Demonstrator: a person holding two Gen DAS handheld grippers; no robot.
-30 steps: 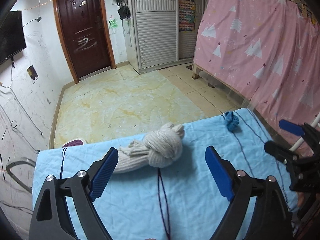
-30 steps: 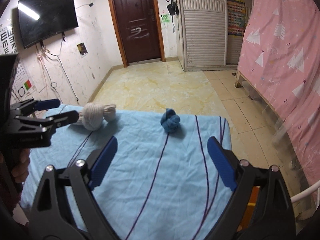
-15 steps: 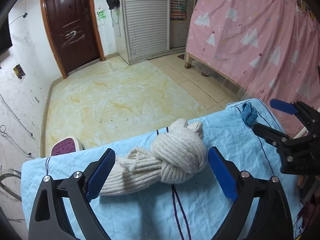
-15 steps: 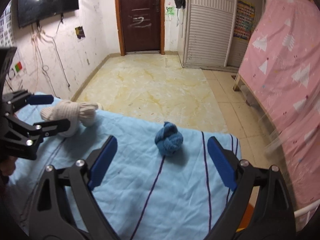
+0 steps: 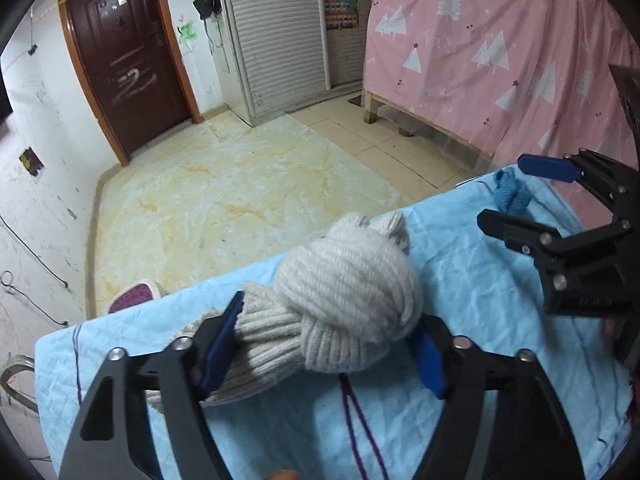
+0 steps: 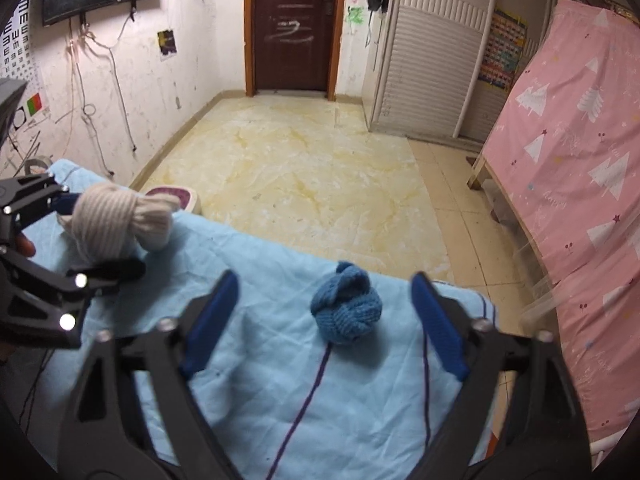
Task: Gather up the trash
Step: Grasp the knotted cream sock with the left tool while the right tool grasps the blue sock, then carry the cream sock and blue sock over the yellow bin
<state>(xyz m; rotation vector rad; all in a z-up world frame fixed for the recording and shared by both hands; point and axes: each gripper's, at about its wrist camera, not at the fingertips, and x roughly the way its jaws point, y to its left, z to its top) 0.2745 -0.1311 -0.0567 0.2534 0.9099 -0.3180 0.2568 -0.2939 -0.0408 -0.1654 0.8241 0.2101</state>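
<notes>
Jaws: left gripper (image 5: 328, 344) clamped on cream knot (image 5: 348, 300); right gripper (image 6: 324, 316) apart around blue knot (image 6: 346, 308).

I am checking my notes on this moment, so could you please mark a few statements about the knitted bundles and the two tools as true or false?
1. The left tool grips the cream knitted bundle. True.
2. The right tool is shut on the blue knitted bundle. False: it is open, with the bundle lying between its fingers, untouched.
3. Both bundles lie on the light blue cloth. True.
4. The door stands open. False: it is closed.
</notes>
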